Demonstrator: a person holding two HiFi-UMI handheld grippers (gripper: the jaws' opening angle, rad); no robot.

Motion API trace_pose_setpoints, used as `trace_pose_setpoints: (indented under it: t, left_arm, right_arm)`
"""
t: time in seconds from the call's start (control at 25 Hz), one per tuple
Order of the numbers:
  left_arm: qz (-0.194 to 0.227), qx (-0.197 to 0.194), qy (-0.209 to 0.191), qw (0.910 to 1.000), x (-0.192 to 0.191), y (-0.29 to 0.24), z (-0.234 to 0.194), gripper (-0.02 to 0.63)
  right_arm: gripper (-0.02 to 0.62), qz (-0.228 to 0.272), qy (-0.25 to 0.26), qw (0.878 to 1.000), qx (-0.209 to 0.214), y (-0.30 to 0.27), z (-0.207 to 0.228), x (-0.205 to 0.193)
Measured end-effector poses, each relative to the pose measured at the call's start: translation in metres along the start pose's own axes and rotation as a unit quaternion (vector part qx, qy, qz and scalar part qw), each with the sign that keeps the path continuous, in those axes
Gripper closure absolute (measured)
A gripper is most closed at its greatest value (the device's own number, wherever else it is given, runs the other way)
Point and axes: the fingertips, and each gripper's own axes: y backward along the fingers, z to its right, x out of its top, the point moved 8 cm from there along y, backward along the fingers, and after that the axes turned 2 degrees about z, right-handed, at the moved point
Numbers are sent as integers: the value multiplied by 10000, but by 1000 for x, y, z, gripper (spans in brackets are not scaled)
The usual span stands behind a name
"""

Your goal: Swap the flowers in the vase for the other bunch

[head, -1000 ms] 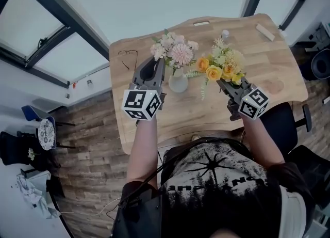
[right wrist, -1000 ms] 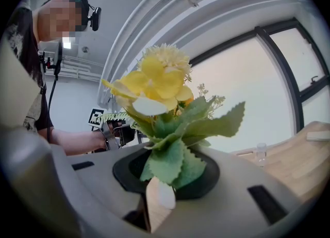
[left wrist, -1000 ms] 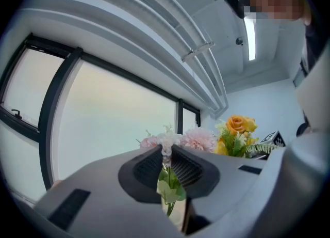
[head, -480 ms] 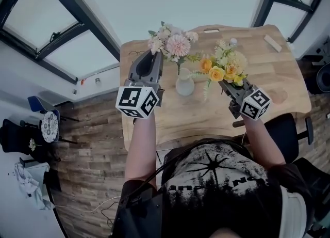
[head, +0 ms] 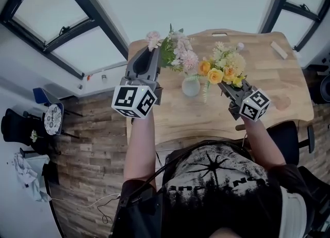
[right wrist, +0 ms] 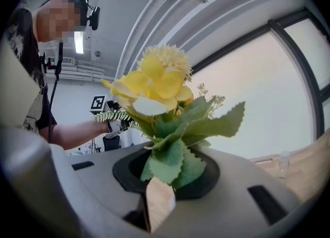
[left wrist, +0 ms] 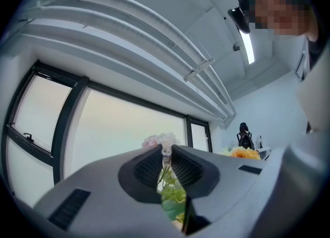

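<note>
Pink and cream blooms with green leaves make up the pink bunch (head: 177, 51). Its thin stems are pinched between the nearly closed jaws of the left gripper (head: 151, 56), which holds it in the air above and to the left of the clear glass vase (head: 191, 85) on the wooden table (head: 268, 77). Right of the vase, the right gripper (head: 228, 84) clamps the yellow bunch (head: 220, 68), which has yellow and orange flowers over toothed leaves and a fern sprig.

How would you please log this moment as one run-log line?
left tongs: shut on pink bunch, clear of vase | right tongs: shut on yellow bunch | vase: upright on table, apparently empty
</note>
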Motion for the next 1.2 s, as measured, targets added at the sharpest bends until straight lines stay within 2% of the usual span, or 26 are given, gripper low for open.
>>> trace_pose_setpoints:
  t: [0.6, 1.0, 1.2]
  left_arm:
    - [-454, 478, 261, 9975, -35, 71, -26, 546]
    - [-910, 613, 478, 9928, -67, 111, -47, 546]
    - [-1121, 692, 562, 9897, -86, 133, -42, 546]
  right_arm:
    - [511, -159, -69, 9992, 365, -37, -32, -16]
    - [511, 110, 162, 9990, 398, -93, -36, 19]
    - [511, 280, 253, 9985, 408, -105, -33, 29]
